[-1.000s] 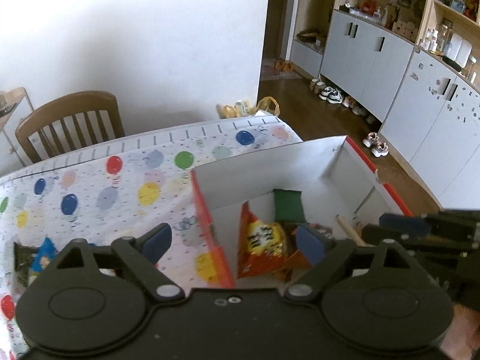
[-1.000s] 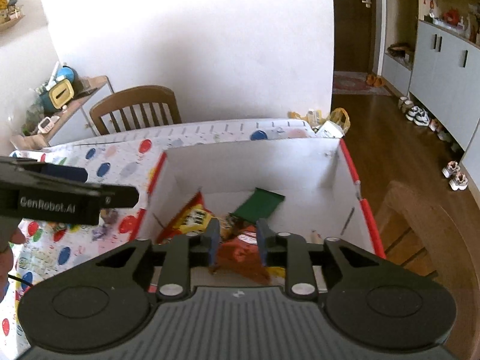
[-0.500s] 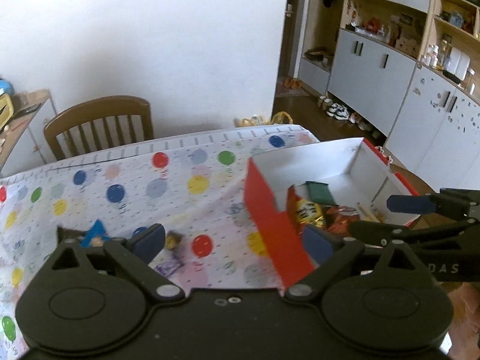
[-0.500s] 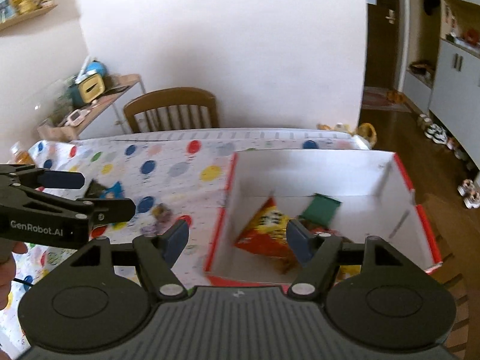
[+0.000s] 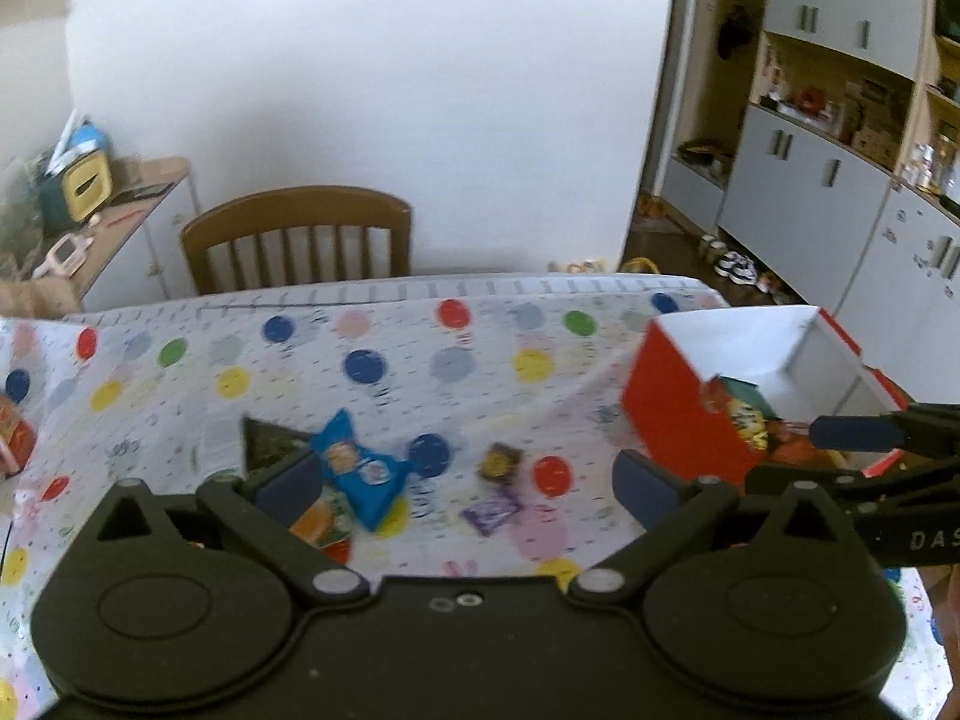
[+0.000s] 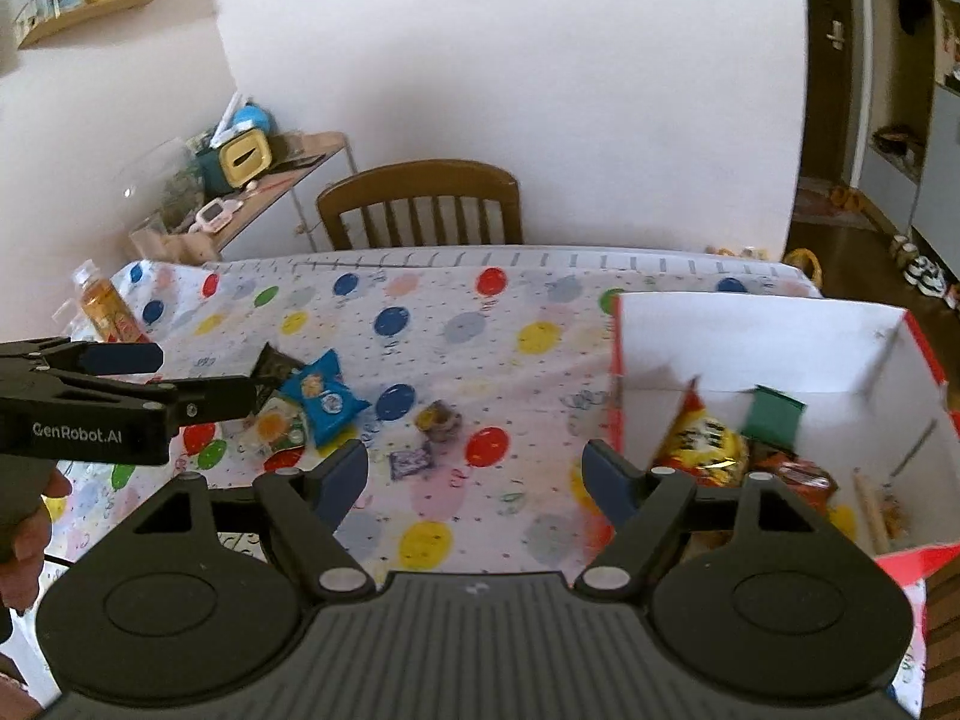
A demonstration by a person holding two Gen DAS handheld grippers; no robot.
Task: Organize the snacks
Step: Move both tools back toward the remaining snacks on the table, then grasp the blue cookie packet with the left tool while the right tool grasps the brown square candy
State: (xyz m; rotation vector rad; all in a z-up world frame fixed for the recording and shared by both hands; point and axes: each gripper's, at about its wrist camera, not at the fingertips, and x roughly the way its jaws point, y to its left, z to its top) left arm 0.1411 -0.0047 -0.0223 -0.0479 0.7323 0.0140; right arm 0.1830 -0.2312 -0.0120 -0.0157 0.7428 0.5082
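Note:
A red box with a white inside point(image 6: 756, 324) point(image 5: 672, 414) stands at the table's right end and holds an orange-yellow chip bag point(image 6: 702, 438), a green packet point(image 6: 774, 414) and a red packet point(image 6: 792, 474). Loose snacks lie on the dotted tablecloth: a blue bag point(image 5: 354, 468) point(image 6: 321, 393), a dark packet point(image 5: 267, 438), a small brown snack point(image 5: 499, 461) point(image 6: 441, 420) and a purple wrapper point(image 5: 489, 510) point(image 6: 411, 462). My left gripper point(image 5: 468, 483) is open and empty above the loose snacks. My right gripper point(image 6: 474, 474) is open and empty, left of the box.
A wooden chair point(image 5: 300, 240) stands behind the table. A side shelf with clutter point(image 6: 240, 174) is at the back left. An orange bottle point(image 6: 108, 306) stands at the table's left edge. Cabinets point(image 5: 840, 180) and shoes line the right wall.
My right gripper let go of the red packet in the box, opened and drew back to the left. My left gripper swung left from the box to over the loose snacks.

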